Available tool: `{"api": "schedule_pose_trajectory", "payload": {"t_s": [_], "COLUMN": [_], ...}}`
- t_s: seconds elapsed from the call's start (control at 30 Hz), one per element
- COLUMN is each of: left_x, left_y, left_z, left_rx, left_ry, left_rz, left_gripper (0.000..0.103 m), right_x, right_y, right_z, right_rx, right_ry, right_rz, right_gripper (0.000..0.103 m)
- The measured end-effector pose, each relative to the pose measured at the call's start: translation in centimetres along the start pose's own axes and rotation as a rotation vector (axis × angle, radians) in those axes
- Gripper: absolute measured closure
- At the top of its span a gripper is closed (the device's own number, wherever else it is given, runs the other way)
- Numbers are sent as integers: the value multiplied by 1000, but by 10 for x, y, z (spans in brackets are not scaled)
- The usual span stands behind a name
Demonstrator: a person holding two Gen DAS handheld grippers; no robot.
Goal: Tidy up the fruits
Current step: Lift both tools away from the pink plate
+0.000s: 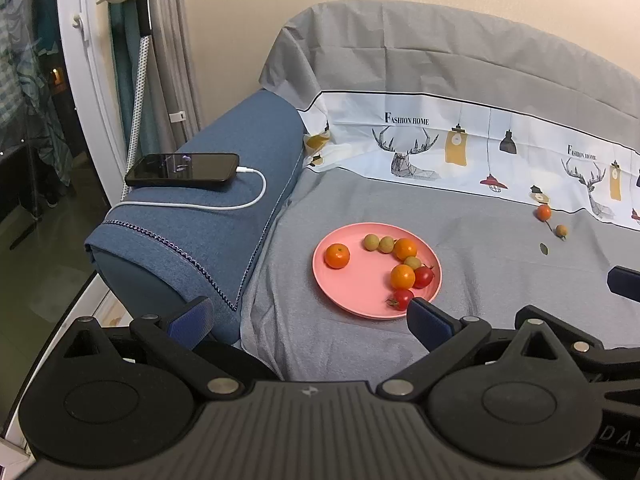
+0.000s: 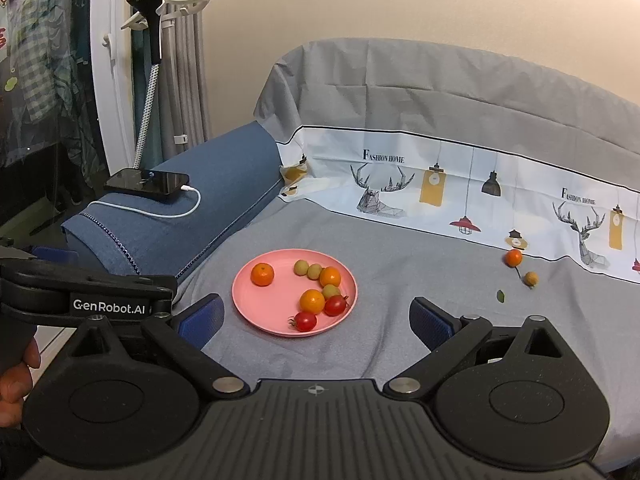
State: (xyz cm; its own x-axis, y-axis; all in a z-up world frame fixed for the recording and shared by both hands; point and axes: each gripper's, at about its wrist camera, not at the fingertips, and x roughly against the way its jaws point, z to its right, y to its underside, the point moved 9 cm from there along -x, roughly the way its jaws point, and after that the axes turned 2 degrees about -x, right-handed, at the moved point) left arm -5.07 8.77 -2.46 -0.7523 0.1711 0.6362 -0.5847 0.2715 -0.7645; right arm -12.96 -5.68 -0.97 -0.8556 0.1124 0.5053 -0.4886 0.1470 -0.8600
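Covering the sofa (image 2: 400,248), grey sheet (image 2: 440,92) bears pink plate (image 2: 248,304).

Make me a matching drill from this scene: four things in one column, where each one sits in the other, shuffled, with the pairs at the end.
Things
1. phone
2. cherry tomato with green stem
3. small brownish fruit
4. lone orange

Places
A. off the pink plate, on the grey sheet far to the right
B. on the blue armrest, plugged into a white cable
C. left part of the plate, apart from the other fruit
D. near edge of the plate, closest to the cameras

Pairs: 1-B, 2-D, 3-A, 4-C
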Motion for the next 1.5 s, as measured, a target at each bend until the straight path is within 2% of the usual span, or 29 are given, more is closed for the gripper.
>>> {"api": "schedule_pose_trajectory", "payload": {"t_s": [0.87, 1.5], "left_x": [-11, -31], "left_y": [6, 11], "left_z": [1, 9], "left_rx": [-6, -43], "left_ry": [7, -1], "left_rz": [-34, -89], "left_gripper": [0, 0], "right_x": [-7, -25], "right_y": [7, 14], "right_z": [-1, 6], "right_rx": [-15, -44], "right_ry": [-8, -18], "right_rz": [-30, -72], "right_gripper": [4, 4]}}
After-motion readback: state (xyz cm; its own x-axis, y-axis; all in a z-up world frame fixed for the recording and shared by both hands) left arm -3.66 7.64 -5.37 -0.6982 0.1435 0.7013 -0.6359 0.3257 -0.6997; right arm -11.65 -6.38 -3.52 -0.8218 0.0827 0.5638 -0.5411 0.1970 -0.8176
